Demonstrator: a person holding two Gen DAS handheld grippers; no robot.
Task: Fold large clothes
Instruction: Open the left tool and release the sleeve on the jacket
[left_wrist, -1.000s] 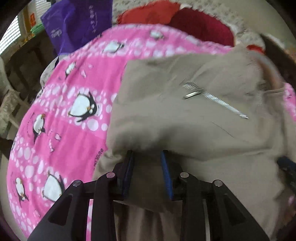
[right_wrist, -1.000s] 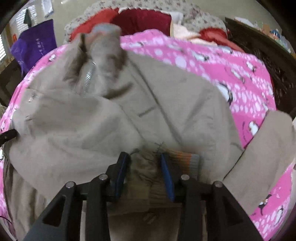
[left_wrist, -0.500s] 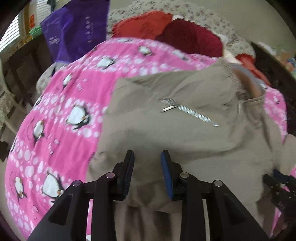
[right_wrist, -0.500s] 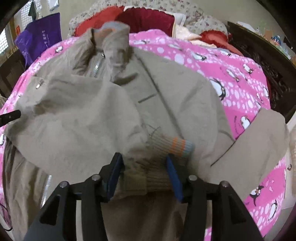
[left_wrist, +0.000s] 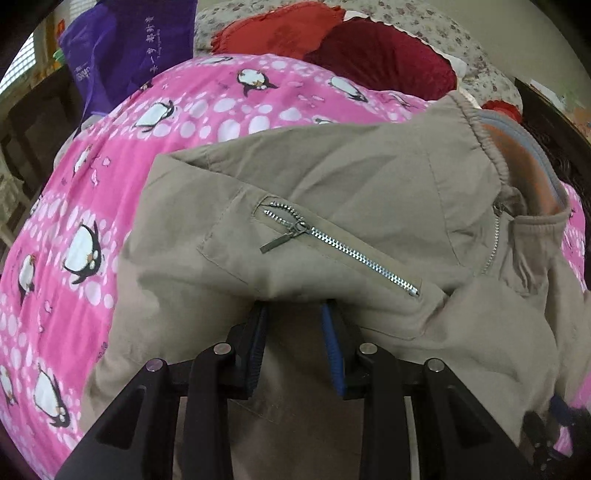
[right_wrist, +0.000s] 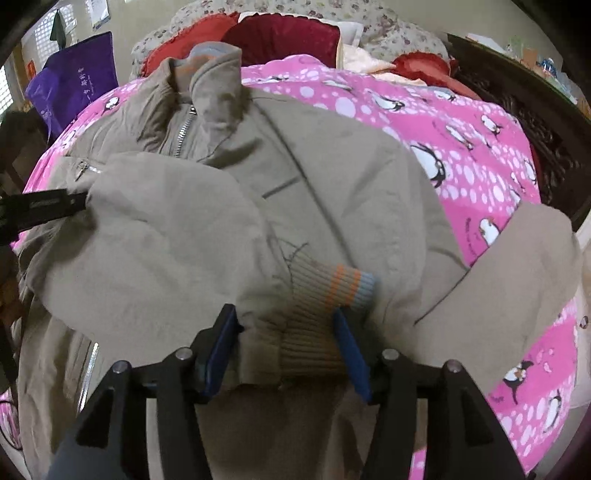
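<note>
The jacket (right_wrist: 229, 229) lies spread on the bed's pink blanket (right_wrist: 480, 155), collar toward the red pillows (right_wrist: 280, 37). A sleeve is folded across the chest, its ribbed cuff (right_wrist: 325, 291) near the centre. The right gripper (right_wrist: 286, 339) has its fingers parted, with the cuff between them (no clamping visible). The left gripper (left_wrist: 293, 328) has its fingers apart; their tips are hidden under a fabric fold below the chest zipper (left_wrist: 343, 251).
</note>
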